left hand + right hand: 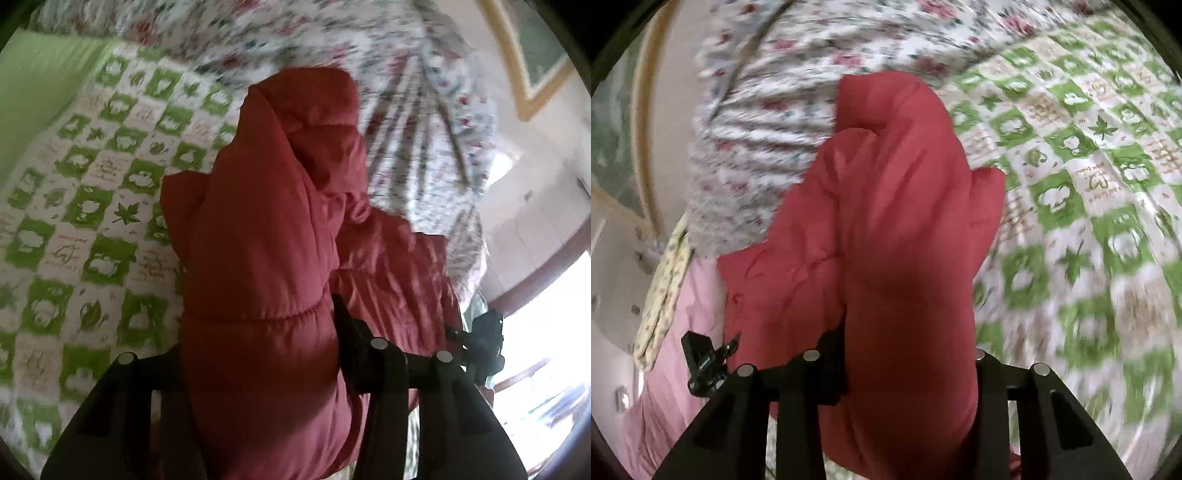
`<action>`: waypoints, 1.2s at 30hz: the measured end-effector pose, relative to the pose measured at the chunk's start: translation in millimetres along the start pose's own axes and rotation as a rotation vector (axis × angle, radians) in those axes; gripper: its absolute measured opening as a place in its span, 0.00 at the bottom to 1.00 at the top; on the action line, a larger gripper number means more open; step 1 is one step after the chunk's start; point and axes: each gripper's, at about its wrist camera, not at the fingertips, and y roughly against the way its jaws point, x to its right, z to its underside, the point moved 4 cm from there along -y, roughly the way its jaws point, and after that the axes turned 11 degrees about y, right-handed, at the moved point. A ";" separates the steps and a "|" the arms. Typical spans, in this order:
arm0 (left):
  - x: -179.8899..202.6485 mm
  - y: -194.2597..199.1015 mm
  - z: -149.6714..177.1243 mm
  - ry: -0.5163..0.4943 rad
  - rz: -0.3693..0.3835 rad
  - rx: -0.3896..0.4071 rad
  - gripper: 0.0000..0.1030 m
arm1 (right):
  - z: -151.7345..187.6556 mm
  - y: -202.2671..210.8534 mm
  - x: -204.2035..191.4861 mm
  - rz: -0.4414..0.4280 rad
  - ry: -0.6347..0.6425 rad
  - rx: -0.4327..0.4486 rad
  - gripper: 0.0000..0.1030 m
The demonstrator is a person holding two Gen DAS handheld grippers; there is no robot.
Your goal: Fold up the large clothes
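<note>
A: Left wrist view, largest item first: the bed [85, 206], under a green-and-white checked cover, fills the left side. A flowered quilt [388, 66] lies heaped at its far end.

B: And the task item?

A: The red padded jacket [266, 236] is bunched on the bed. It runs from between the fingers of the left claw [258, 354] straight ahead, so its long axis lies along the claw's pointing line.

B: State of the left claw?

A: Clamped on a thick fold of the jacket; padding bulges between and over both fingers.

B: Right wrist view?

A: Same order: the bed [1089, 192] fills the right side, the flowered quilt [820, 48] the far end. The jacket [897, 221] again extends forward from the right claw [908, 362], which is likewise clamped on a padded fold.

B: Which hand is nearer?

A: Neither, in my judgement. Each claw grips the near edge, side by side; the right claw [484, 343] shows at the right margin of the left view, the left claw [701, 363] at the left margin of the right view. The coming fold likely carries this near edge forward along the long axis, toward the quilt.
</note>
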 end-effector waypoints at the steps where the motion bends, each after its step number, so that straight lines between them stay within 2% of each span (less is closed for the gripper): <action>1: 1.1 7.0 4.8 -0.003 0.007 0.001 0.43 | 8.1 10.2 -10.5 -0.011 0.018 0.001 0.36; 5: 1.5 44.9 36.9 -0.002 0.042 0.001 0.43 | 40.1 39.1 -33.7 -0.039 0.040 -0.003 0.36; 9: -6.9 81.0 77.7 0.015 0.065 -0.009 0.43 | 85.9 64.8 -44.0 -0.069 0.021 -0.015 0.36; 12: -11.8 96.0 97.7 0.020 0.071 -0.017 0.43 | 119.0 81.8 -46.9 -0.088 -0.003 -0.017 0.36; 16: -20.2 107.1 119.1 0.013 0.060 -0.023 0.43 | 141.8 92.4 -49.1 -0.092 -0.008 -0.017 0.36; 19: -35.0 105.2 127.4 0.036 0.022 -0.018 0.43 | 150.6 93.2 -45.3 -0.078 -0.012 -0.010 0.37; 24: -52.2 87.9 127.9 0.056 -0.091 0.000 0.44 | 158.2 86.3 -26.4 -0.026 -0.053 0.011 0.42; 27: -58.1 80.4 126.9 0.060 -0.131 0.013 0.50 | 161.6 80.5 -20.8 0.022 -0.039 0.015 0.49; 29: -60.8 76.1 125.6 0.062 -0.163 0.023 0.58 | 162.3 76.7 -16.9 0.049 -0.032 0.020 0.54; 31: -61.5 73.0 123.6 0.060 -0.184 0.032 0.61 | 162.9 74.9 -15.1 0.074 -0.022 0.025 0.58; 36: -56.3 70.7 121.7 0.017 -0.292 0.080 0.71 | 164.1 74.1 -14.1 0.128 -0.027 0.034 0.68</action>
